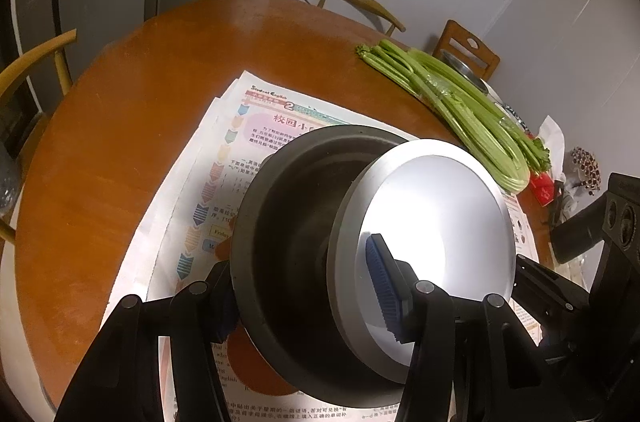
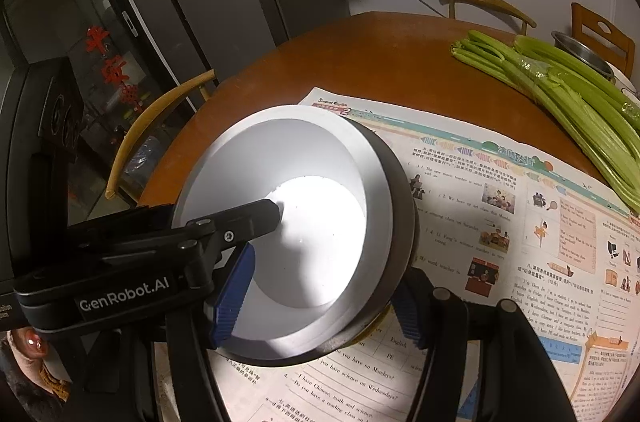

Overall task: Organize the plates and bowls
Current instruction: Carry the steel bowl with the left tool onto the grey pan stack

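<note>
Left gripper (image 1: 308,302): angled steeply downward, fingers clamped across the dark bowl (image 1: 288,222).
Right gripper (image 2: 320,298): angled steeply downward, fingers clamped across the white bowl (image 2: 320,222).

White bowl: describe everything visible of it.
The white bowl is round, plain and glossy, with a flat bottom, a sloping wall and a wide rim, and it looks empty. It sits nested inside a dark bowl, tipped toward the cameras, over a newspaper. The left tool and the right tool each clamp both bowls' walls together at the near rim.
</note>
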Available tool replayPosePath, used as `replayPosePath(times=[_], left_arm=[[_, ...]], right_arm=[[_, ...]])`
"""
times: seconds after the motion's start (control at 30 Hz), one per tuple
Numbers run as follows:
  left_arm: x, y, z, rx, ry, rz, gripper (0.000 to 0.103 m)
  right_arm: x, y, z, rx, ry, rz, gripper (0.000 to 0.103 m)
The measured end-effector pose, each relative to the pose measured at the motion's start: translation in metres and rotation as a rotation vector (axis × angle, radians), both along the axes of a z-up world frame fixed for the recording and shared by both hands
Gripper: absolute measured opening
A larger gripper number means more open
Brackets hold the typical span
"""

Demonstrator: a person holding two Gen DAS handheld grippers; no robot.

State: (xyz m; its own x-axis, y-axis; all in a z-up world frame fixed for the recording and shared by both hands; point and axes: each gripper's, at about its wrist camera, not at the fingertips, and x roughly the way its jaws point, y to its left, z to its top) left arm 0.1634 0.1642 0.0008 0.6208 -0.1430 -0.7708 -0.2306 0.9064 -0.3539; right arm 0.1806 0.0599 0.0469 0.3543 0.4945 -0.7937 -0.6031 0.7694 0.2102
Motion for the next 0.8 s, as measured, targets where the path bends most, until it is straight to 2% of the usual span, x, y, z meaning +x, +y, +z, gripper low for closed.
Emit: replayPosePath(times=[0.53, 0.67, 0.8], left_arm=[[-0.007, 0.003, 0.004, -0.016, -0.031, -0.004, 0.056], [-0.016, 0.005, 0.016, 0.062, -0.055, 0.039, 0.057], [-0.026, 0.004, 0.026, 0.105, -0.072, 0.059, 0.057]], right_arm=[[-0.001, -0.002, 0.003, -0.004, -0.040, -0.033, 0.065], [-0.003, -0.006, 0.008, -0.003, -0.060, -0.048, 0.064], [-0.002, -0.013, 0.013, 0.021, -0.062, -0.064, 0.065]])
